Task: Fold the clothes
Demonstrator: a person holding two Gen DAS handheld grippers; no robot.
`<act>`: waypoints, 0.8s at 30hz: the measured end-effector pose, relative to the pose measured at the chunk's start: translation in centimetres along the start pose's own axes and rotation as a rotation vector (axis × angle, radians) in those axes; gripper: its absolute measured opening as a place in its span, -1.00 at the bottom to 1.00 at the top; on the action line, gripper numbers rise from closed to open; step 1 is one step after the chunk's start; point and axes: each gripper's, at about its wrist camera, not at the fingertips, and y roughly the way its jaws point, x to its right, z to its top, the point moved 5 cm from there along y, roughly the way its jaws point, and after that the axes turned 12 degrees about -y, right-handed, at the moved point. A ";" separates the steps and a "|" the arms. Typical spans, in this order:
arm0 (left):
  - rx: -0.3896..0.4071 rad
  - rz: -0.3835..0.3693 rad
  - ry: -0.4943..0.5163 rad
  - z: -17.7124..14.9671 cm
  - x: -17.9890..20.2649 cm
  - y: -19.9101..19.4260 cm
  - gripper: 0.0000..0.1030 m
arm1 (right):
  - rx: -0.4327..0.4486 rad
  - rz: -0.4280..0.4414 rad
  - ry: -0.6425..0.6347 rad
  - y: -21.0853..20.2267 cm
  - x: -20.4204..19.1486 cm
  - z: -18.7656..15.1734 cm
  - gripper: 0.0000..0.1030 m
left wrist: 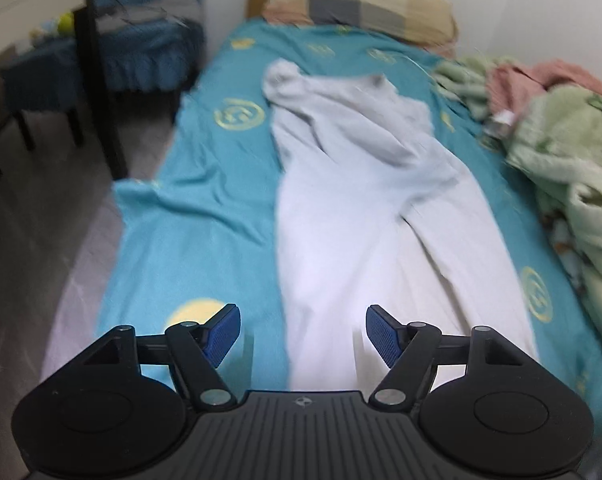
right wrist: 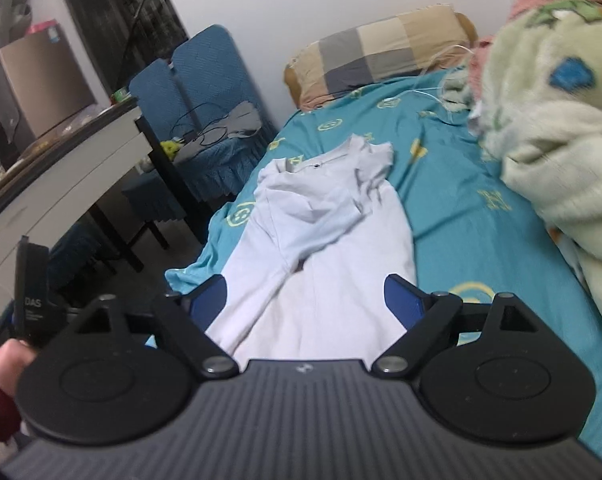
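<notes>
A pale grey-white polo shirt [left wrist: 365,208] lies lengthwise on the teal bed sheet [left wrist: 205,216], collar at the far end, with both sleeves folded in over the body. My left gripper [left wrist: 303,334] is open and empty, hovering above the shirt's near hem. In the right wrist view the same shirt [right wrist: 325,232] lies ahead, collar far. My right gripper [right wrist: 305,300] is open and empty, above the shirt's near end, its blue fingers on either side of the hem.
A checked pillow [left wrist: 357,4] lies at the head of the bed. A heap of green and pink blankets [left wrist: 561,132] fills the bed's right side. Blue-covered chairs [right wrist: 205,104] and a white desk [right wrist: 61,168] stand left of the bed.
</notes>
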 end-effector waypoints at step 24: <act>-0.552 0.224 0.207 -11.4 -0.8 -0.9 -0.67 | -0.093 0.059 0.198 1.2 2.9 -2.4 0.69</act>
